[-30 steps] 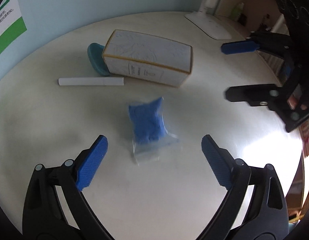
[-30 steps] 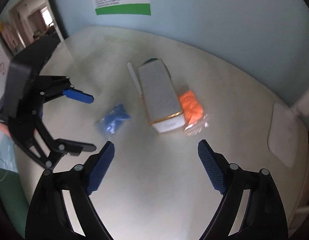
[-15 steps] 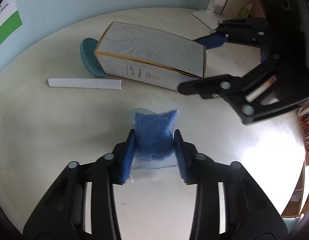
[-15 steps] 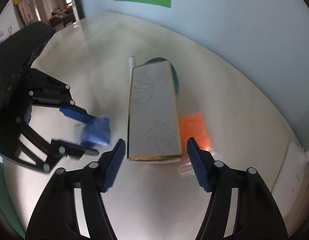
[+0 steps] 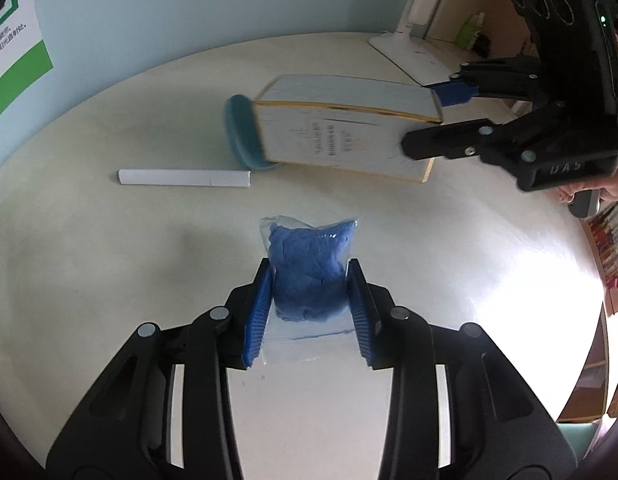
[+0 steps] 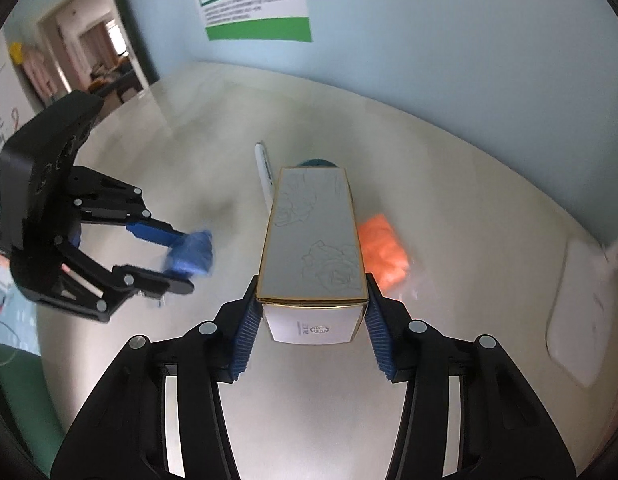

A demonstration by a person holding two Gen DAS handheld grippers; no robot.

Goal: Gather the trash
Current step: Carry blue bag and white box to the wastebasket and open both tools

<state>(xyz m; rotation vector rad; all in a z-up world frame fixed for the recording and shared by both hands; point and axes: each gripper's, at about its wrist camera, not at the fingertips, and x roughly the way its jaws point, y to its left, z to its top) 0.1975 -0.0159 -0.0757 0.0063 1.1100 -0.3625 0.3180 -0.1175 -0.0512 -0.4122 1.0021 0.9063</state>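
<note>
Both grippers, open before, now clamp blue bag (image 5: 309, 276) and box (image 6: 314, 256).

Tongs (image 5: 309, 312) (image 6: 311, 324) newly clamped — bag (image 5: 309, 276), box (image 6: 313, 248).

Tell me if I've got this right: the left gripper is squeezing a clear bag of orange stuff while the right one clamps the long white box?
Almost. The bag in the left gripper holds blue stuff, as the left wrist view shows. The orange bag lies untouched on the table beside the long white box, which the right gripper does clamp.
</note>
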